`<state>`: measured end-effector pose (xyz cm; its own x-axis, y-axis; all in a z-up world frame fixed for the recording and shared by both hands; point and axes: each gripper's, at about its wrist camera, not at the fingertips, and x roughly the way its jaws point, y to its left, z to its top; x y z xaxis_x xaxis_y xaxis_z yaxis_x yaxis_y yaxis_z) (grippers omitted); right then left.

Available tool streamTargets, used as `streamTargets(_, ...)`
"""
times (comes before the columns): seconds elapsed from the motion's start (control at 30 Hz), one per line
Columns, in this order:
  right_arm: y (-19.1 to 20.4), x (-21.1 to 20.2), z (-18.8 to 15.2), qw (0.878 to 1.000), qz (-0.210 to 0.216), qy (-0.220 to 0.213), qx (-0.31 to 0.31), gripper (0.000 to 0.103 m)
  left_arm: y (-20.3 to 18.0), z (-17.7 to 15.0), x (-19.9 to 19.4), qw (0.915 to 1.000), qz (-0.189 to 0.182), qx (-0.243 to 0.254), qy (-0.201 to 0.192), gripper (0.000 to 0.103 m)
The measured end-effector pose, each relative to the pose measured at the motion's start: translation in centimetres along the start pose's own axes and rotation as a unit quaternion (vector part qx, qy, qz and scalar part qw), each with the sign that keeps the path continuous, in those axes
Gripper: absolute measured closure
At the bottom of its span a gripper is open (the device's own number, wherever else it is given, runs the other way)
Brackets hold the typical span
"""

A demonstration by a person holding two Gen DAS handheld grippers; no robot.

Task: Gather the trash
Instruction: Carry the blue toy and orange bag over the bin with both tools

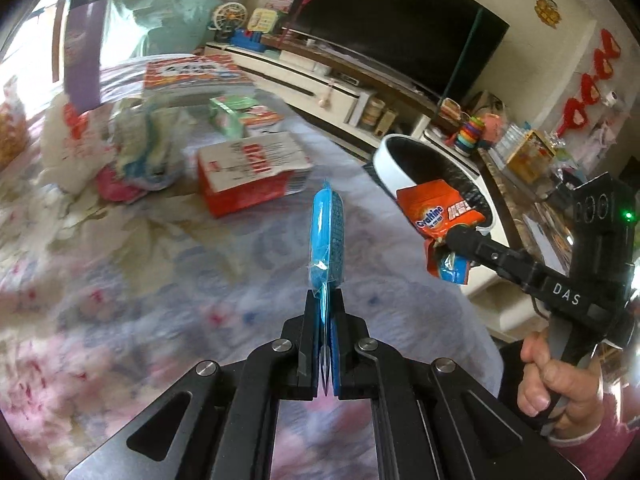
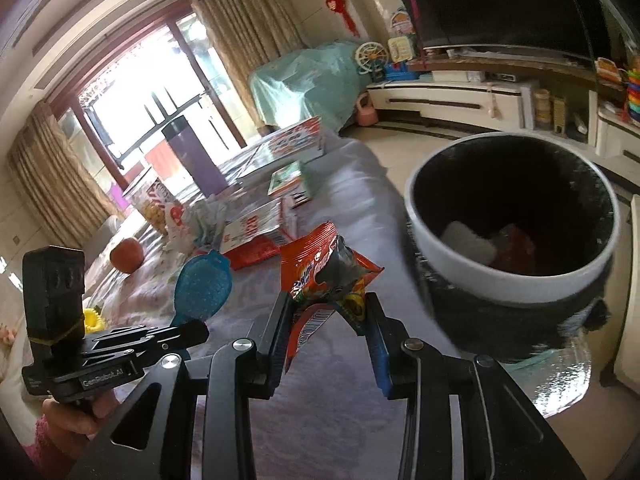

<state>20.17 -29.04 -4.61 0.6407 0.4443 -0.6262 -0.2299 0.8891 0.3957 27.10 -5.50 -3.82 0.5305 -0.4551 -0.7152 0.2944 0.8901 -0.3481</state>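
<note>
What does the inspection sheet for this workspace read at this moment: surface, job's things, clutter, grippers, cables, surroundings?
Surface: floral cloth covers the table.
Job's things: blue wrapper; orange Ovaltine packet; white-rimmed bin beside the table, some trash already inside.
Clutter: red-and-white carton, green box, crumpled plastic bags, purple flask, an orange.
Grippers: left hand-held gripper shut on the blue wrapper; right hand-held gripper shut on the packet, near the bin.
Cables: nothing seen.
Surroundings: television, TV cabinet, curtained window.
</note>
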Motion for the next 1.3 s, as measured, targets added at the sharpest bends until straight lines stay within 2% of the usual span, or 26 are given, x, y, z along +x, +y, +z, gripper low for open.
streamTargets(0.7,-5.2,-3.6,1.1,0.998,-0.038,-0.034,0.031,0.067,-5.0,2.9,4.8,0.9983,-0.012,0.055,0.016,0.101)
streamTargets(1.3,-8.4,-4.9,3.1,0.995,-0.072,-0.049,0.042,0.067,-8.5,6.1,8.5,0.9956,-0.026,0.087,0.026,0.101)
